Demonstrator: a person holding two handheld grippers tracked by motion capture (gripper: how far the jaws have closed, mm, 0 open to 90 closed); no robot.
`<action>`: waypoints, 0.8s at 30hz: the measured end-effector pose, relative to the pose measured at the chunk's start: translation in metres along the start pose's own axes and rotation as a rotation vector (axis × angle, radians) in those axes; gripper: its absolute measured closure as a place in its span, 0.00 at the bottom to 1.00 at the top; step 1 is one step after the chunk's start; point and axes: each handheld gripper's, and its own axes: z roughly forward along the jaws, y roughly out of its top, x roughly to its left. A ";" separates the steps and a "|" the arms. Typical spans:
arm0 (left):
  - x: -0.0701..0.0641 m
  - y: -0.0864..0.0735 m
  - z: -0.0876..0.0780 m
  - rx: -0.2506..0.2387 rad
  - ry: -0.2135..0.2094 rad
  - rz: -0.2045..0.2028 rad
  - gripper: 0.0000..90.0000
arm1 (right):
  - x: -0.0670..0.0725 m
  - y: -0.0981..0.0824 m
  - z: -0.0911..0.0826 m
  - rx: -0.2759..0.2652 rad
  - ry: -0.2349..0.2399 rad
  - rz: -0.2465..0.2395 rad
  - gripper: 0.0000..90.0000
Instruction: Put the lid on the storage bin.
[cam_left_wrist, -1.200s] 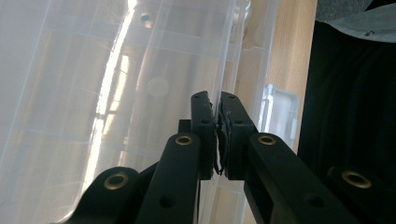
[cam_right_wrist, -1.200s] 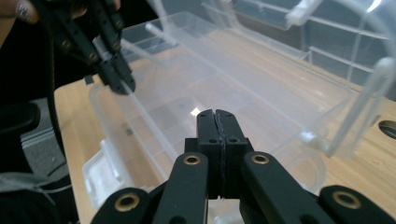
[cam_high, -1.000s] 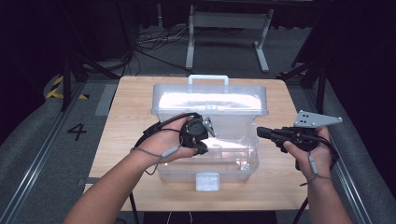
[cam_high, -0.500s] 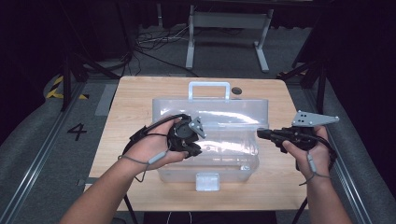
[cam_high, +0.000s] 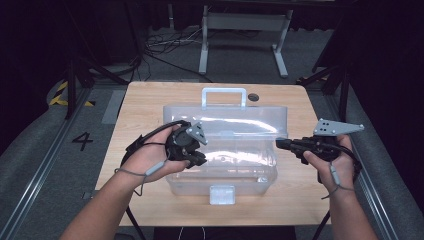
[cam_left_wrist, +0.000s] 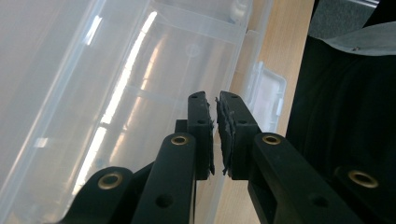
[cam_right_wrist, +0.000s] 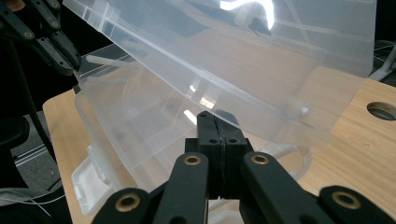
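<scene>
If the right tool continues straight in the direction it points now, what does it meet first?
Most likely the raised lid of the clear plastic storage box. The right tool, jaws shut, points at the lid's underside near the box's end; the exact gap is unclear.

The left gripper (cam_high: 192, 150) is held in the left hand (cam_high: 152, 155) at the left of the high view, with the forearm coming up from the bottom edge and angled to the right. Its body is turned so that the grey three-cornered plate faces up and to the right. In the left gripper view its jaws are seen nearly together, with a thin slit left between the worn pads (cam_left_wrist: 228, 130) and nothing gripped. The right gripper (cam_high: 280, 143) is held level in the right hand (cam_high: 330, 157), pointed to the left. Its jaws are pressed fully together in the right gripper view (cam_right_wrist: 217, 140).
</scene>
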 end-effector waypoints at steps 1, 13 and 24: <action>0.000 -0.002 -0.001 -0.009 -0.004 -0.004 0.93 | 0.000 0.000 0.000 0.003 0.004 -0.001 1.00; 0.008 -0.026 -0.011 -0.085 0.003 -0.072 0.93 | -0.001 0.000 -0.002 0.017 -0.002 0.003 1.00; 0.013 -0.049 -0.022 -0.137 0.018 -0.123 0.93 | -0.001 -0.001 -0.004 0.029 -0.024 0.008 1.00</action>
